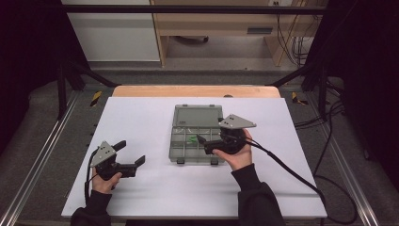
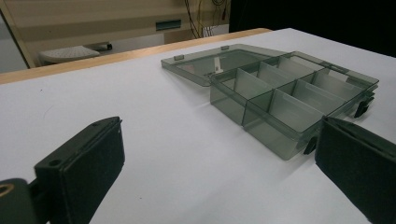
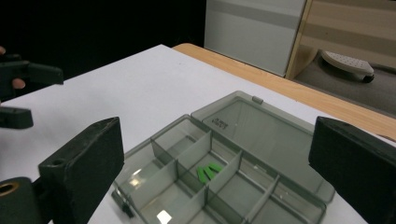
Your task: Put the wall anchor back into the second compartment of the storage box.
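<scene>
A smoky grey compartment box [image 1: 181, 153] lies open in the middle of the white table, its lid [image 1: 197, 115] folded flat behind it. A few small green pieces [image 1: 192, 139] sit in one middle compartment, and the same green pieces [image 3: 208, 171] show in the right gripper view. My right gripper [image 1: 203, 145] hovers at the box's right side, jaws open over the compartments [image 3: 215, 135], holding nothing. My left gripper [image 1: 130, 153] rests at the table's left, apart from the box, open and empty [image 2: 219, 135]. From there the box [image 2: 289, 93] lies ahead to the right.
The white table sheet [image 1: 141, 188] has free room left of and in front of the box. A wooden edge [image 1: 195, 91] runs along the back. The right gripper's cable [image 1: 291, 174] trails off to the right. Black frame struts [image 1: 61, 89] stand at both back corners.
</scene>
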`<state>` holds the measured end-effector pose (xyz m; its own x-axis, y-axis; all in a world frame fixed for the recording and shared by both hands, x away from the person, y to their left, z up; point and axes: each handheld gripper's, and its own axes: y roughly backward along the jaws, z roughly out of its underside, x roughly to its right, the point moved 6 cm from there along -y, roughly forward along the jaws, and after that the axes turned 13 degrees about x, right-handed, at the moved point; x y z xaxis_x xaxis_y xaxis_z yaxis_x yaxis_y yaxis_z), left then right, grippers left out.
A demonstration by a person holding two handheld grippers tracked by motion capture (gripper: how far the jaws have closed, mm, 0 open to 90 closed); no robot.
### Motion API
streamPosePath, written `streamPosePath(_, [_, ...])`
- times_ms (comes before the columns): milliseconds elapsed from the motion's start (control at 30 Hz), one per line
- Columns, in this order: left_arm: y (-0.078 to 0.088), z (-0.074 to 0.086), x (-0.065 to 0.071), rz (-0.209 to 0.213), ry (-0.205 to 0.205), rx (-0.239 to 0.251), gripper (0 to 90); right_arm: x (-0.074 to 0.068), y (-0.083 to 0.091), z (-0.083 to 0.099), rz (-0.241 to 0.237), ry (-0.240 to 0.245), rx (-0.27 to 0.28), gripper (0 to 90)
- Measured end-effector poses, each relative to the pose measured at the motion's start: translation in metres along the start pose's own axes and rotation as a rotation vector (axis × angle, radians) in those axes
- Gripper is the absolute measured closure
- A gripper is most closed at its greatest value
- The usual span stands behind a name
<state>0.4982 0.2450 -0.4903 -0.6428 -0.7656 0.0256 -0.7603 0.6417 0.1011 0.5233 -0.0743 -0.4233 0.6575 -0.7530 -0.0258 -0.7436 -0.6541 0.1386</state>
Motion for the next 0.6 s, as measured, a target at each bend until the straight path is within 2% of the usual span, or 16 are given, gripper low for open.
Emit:
streamPosePath(133, [0.0,0.0,0.0,0.0,0.0,0.0,1.0,0.001,0.011,0.005,0.001,-0.003,0.011,1.9])
streamPosePath(200, [0.0,0.0,0.0,0.001,-0.003,-0.003,1.0,0.004,0.025,0.014,0.006,-0.011,0.017,1.0])
streamPosePath(233, [0.0,0.0,0.0,0.001,-0.003,-0.003,1.0,0.004,0.025,0.014,0.006,-0.011,0.017,1.0])
streamPosePath(267, [0.0,0.0,0.0,0.001,-0.002,-0.003,1.0,0.006,0.033,0.022,0.015,-0.018,0.018,0.7])
streamPosePath(600, [0.0,0.001,0.001,0.003,0.0,-0.005,1.0,0.025,0.072,0.052,0.03,-0.071,0.042,0.6])
